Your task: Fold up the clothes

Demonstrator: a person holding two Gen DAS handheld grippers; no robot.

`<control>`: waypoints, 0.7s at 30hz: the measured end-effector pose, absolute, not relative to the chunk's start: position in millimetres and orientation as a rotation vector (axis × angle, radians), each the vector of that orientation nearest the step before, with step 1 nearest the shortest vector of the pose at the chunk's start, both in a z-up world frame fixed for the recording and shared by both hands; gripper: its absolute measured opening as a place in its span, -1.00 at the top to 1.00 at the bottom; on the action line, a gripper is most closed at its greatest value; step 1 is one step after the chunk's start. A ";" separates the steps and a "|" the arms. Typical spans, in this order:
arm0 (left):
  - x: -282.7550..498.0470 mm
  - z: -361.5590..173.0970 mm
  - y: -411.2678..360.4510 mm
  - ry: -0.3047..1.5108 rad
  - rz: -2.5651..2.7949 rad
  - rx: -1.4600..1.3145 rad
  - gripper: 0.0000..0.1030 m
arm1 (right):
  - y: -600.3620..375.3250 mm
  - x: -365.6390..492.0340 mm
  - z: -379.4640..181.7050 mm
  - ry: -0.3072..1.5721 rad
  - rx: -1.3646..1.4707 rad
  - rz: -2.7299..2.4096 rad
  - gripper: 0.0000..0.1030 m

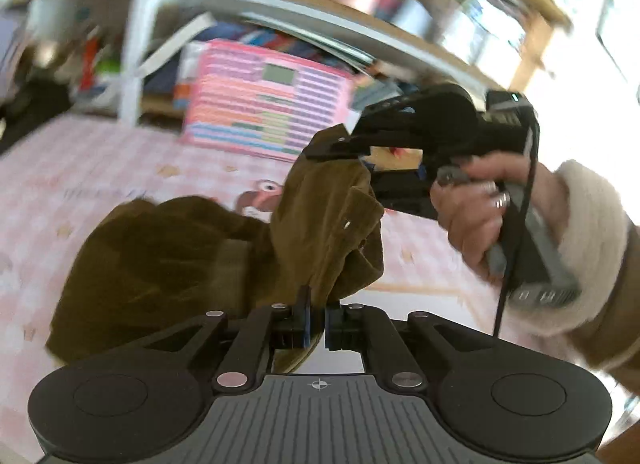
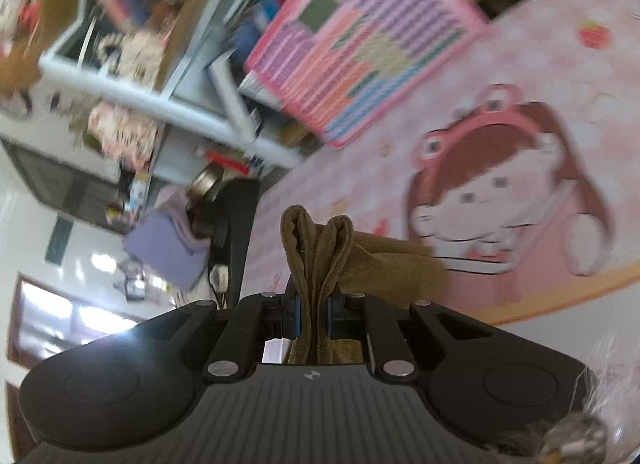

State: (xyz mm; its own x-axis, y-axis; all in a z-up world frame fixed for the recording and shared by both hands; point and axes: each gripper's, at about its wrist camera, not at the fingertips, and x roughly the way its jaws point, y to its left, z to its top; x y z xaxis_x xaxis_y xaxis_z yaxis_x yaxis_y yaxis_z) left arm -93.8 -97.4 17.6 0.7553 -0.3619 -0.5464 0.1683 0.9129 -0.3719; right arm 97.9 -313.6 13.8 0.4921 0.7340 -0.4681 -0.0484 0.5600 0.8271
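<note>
An olive-brown corduroy garment [image 1: 168, 264] hangs bunched above a pink checked mat [image 1: 100, 160]. My left gripper [image 1: 316, 324] is shut on a lower edge of the garment. My right gripper [image 1: 340, 148], held in a hand at the right of the left wrist view, is shut on an upper edge of the same cloth. In the right wrist view the right gripper [image 2: 312, 312] pinches a doubled fold of the garment [image 2: 316, 248], which sticks up between its fingers. Both views are blurred by motion.
A pink striped box [image 1: 264, 100] leans against a white and wooden shelf unit [image 1: 280, 12] crowded with books. The pink mat bears a cartoon girl [image 2: 508, 188]. A black object and purple cloth [image 2: 172, 248] lie by the mat's far edge.
</note>
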 end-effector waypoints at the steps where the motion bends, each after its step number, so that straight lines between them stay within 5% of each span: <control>1: -94.0 15.3 -84.3 0.658 -0.282 -0.338 0.90 | -297.4 100.0 15.2 0.948 0.835 0.554 0.79; 6: -90.3 -5.0 -24.3 0.713 -0.244 -0.419 0.89 | -220.9 108.6 7.8 0.996 0.709 0.522 0.66; 10: -90.5 -21.6 16.1 0.764 -0.232 -0.425 0.66 | -181.6 114.9 -10.3 1.029 0.676 0.483 0.34; 14: -92.4 -28.5 52.4 0.778 -0.214 -0.395 0.54 | -168.4 109.4 -21.1 1.033 0.731 0.459 0.30; 21: -56.1 -26.6 65.5 0.748 -0.321 -0.355 0.36 | -179.6 40.6 7.9 0.834 0.455 0.296 0.13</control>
State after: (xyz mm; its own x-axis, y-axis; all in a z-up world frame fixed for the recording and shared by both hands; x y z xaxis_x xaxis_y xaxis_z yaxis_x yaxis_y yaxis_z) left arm -56.1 65.5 -26.6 0.6899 -0.4046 -0.6002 0.1563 0.8929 -0.4223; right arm 40.6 -179.6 7.9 0.6400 0.4240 -0.6408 -0.0749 0.8644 0.4972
